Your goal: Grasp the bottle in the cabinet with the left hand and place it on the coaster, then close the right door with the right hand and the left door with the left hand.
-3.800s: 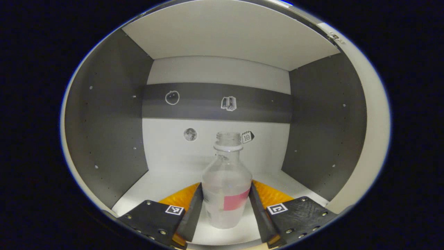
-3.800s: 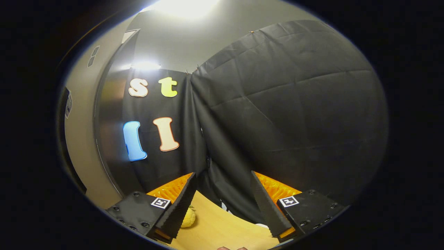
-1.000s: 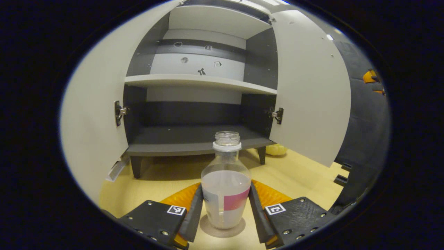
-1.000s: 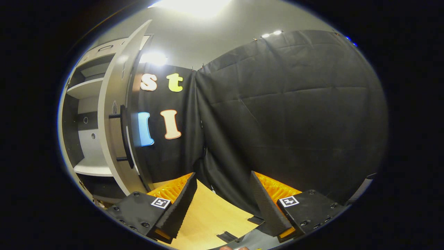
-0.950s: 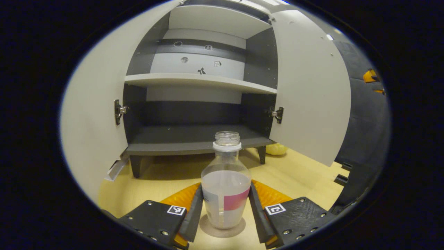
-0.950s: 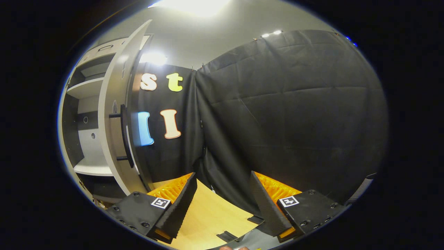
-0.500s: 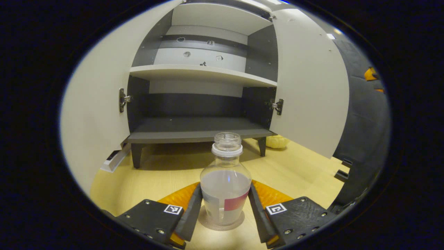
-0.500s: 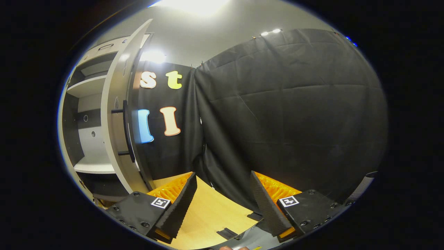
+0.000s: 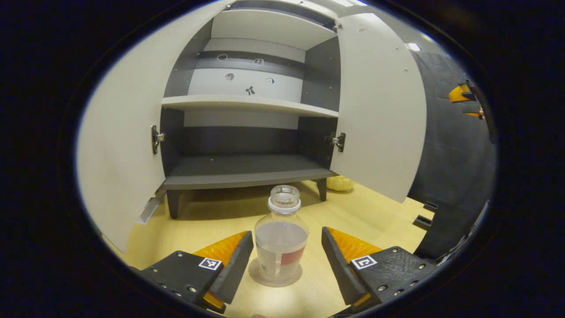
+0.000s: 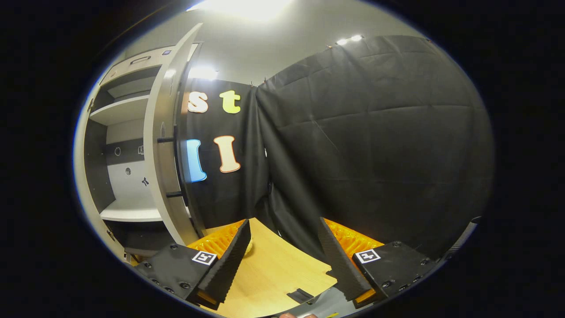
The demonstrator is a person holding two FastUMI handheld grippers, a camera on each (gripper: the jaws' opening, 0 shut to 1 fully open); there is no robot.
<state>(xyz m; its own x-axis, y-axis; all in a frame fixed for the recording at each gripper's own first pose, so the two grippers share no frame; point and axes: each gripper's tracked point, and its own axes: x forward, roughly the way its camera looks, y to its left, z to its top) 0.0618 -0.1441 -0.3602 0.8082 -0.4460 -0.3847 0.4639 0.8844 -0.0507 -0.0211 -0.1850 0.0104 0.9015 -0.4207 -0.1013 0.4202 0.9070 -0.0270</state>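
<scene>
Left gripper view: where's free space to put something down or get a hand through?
Bare tabletop between the cabinet's front legs and the bottle. The lower shelf between both open doors is bare. Crowded: the coaster, flanked by the left gripper.

The bottle (image 9: 281, 240) stands on the coaster (image 9: 275, 274) on the desk (image 9: 212, 223), before the cabinet (image 9: 247, 174). The left door (image 9: 121, 132) and right door (image 9: 379, 106) flank the cabinet's shelf (image 9: 247, 104).
</scene>
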